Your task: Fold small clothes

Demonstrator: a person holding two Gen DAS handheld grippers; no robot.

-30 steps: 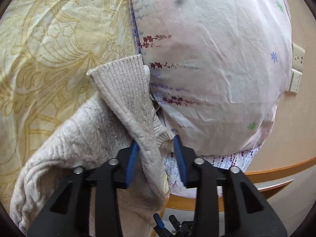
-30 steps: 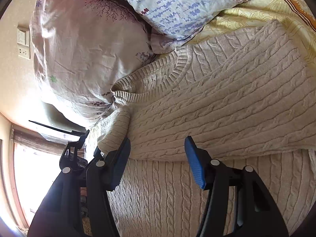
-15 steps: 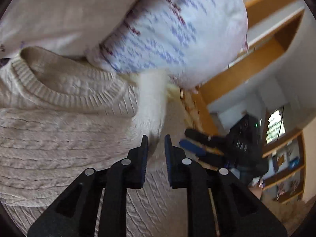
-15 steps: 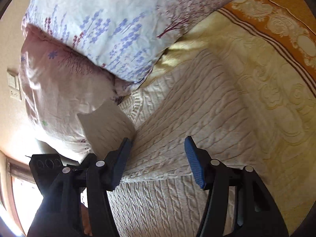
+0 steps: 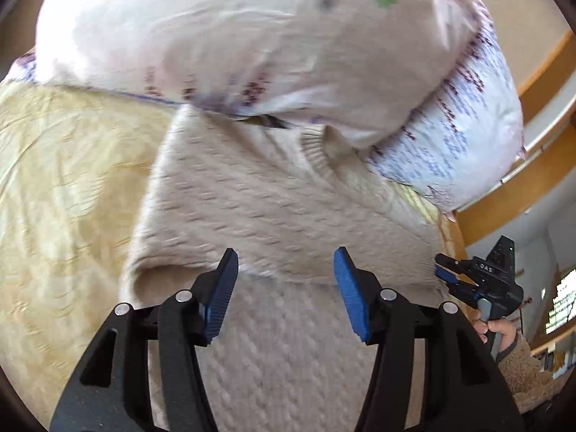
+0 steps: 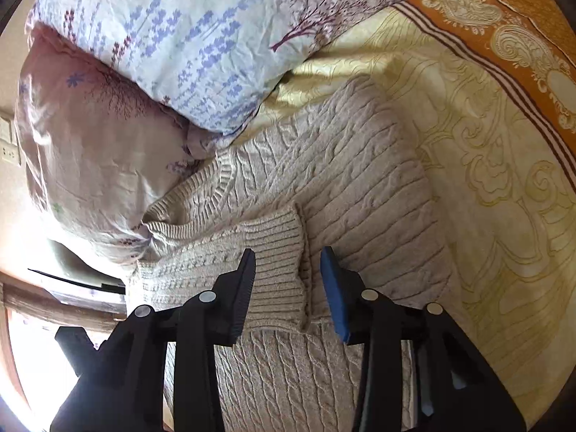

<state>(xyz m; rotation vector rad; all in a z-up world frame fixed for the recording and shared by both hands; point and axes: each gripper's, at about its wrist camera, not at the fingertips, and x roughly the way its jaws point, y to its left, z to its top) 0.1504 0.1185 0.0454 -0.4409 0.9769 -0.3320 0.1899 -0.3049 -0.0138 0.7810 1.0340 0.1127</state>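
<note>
Beyond bed (image 5: 54, 180), right hand-held gripper (image 5: 450, 275) reads "DAS".

Right claw (image 6: 288, 284) spread wide at lower centre over ribbed sleeve cuff (image 6: 279, 270) of beige cable-knit sweater (image 6: 360, 187), floral pillows (image 6: 172, 46) upper left, yellow bedspread (image 6: 486, 165) right.
</note>
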